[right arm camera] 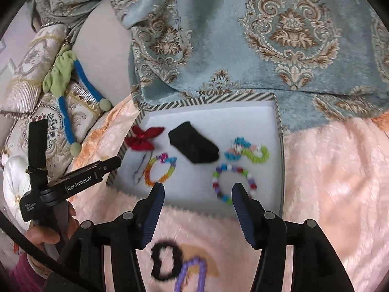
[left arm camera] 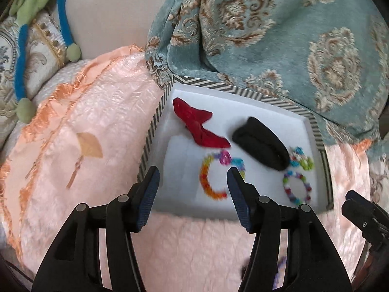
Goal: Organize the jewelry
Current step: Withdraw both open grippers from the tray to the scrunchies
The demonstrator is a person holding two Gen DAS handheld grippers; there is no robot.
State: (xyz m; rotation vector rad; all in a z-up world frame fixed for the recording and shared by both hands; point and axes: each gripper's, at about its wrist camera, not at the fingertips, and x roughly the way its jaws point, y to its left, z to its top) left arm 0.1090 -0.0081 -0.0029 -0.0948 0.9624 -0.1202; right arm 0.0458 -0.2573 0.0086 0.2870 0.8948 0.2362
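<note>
left wrist view: left gripper [left arm camera: 193,178], black with blue ribbed pads, jaws spread apart, nothing between them, above the near edge of the shallow white tray with striped rim [left arm camera: 243,88] on the pink fluffy blanket [left arm camera: 97,121]. in the tray: red fabric bow [left arm camera: 199,127] at 11 o'clock, black fabric scrunchie [left arm camera: 261,142] at centre, rainbow bead bracelet [left arm camera: 211,177] at 7 o'clock, multicolour bead bracelet [left arm camera: 297,187] at 5 o'clock.

right wrist view: right gripper [right arm camera: 197,191], jaws apart and empty, over the tray's near edge. blue and green bead cluster [right arm camera: 248,150] at 3 o'clock in the tray. black fuzzy ring [right arm camera: 166,261] and purple bead bracelet [right arm camera: 192,275] lie on the blanket at 6 o'clock, outside the tray.
</note>
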